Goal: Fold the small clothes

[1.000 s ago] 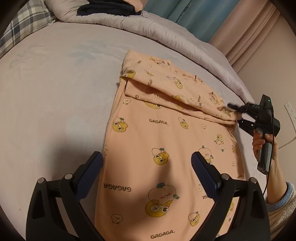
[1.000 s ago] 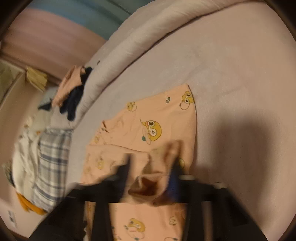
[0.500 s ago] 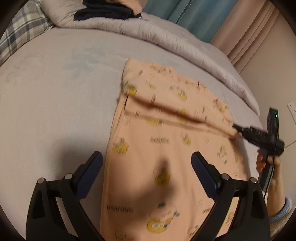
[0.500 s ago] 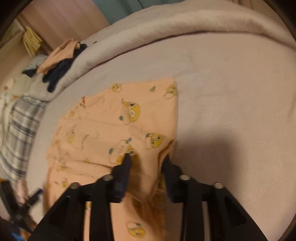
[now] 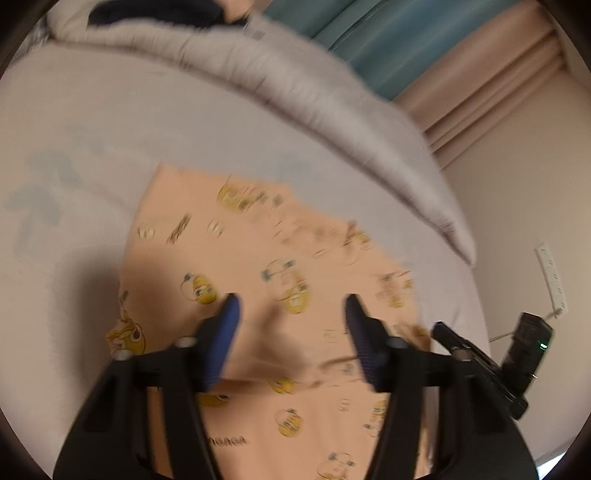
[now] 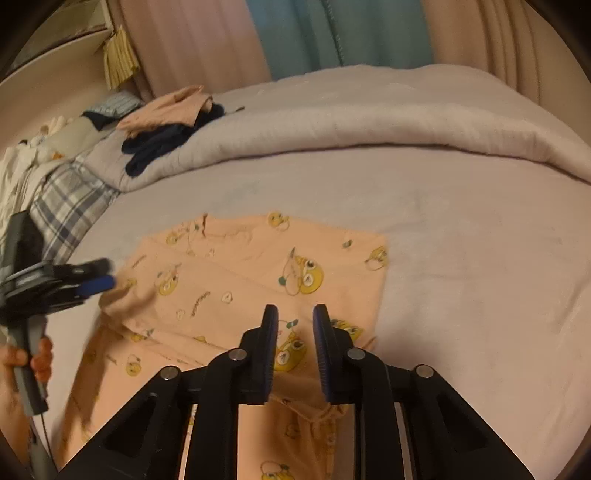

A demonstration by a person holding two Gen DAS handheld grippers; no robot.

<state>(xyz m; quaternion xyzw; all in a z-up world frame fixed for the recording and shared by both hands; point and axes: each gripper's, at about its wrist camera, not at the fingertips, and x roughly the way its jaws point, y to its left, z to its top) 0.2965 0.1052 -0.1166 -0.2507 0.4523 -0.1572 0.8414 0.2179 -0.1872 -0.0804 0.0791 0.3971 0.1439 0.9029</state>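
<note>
Grey bed sheet (image 6: 461, 229) carries peach cartoon-print pyjama garment (image 6: 258, 266) mid-frame, top part folded down over itself; left tongs (image 5: 291, 306) closing, gap empty, right tongs (image 6: 294, 325) closing just above cloth, nothing pinched, probably repositioning for next fold.

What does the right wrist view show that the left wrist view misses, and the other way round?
Right wrist only: the plaid pillow, a hand holding the left gripper, and a yellow tassel. Left wrist only: a wall socket strip. Both: the peach garment on the bed, the rolled duvet, teal curtains, and the other gripper.
</note>
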